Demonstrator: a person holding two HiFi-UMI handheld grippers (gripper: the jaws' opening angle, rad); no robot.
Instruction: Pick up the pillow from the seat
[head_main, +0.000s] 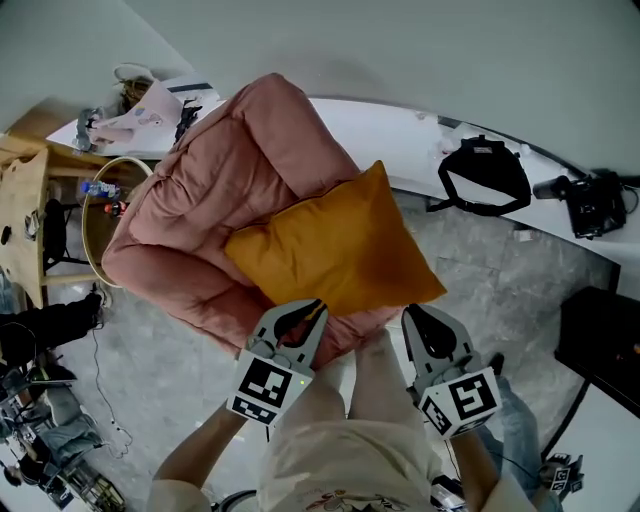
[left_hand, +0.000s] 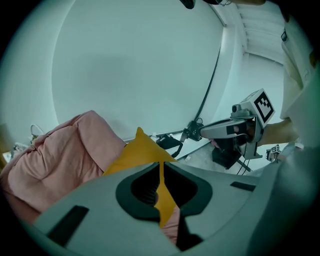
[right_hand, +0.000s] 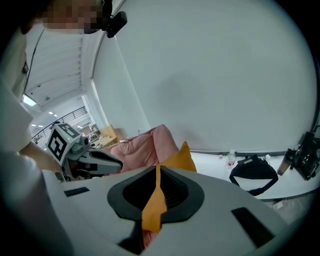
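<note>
An orange pillow (head_main: 340, 245) lies tilted on the pink padded seat (head_main: 220, 180), one corner pointing up toward the wall. My left gripper (head_main: 318, 306) is at the pillow's near edge with its jaws shut and nothing held. My right gripper (head_main: 407, 312) is just below the pillow's near right corner, also shut and empty. In the left gripper view the pillow (left_hand: 140, 150) shows above and through the thin slit of the shut left gripper (left_hand: 161, 162), with the seat (left_hand: 55, 155) at left. In the right gripper view the pillow (right_hand: 182, 159) and seat (right_hand: 145, 145) lie beyond the right gripper (right_hand: 158, 167).
A black bag (head_main: 485, 175) and black camera gear (head_main: 595, 200) sit on the white raised ledge (head_main: 400, 130) behind the seat. A wooden shelf (head_main: 25, 200) and a round hoop frame (head_main: 100, 210) stand at left. A black box (head_main: 600, 330) is at right.
</note>
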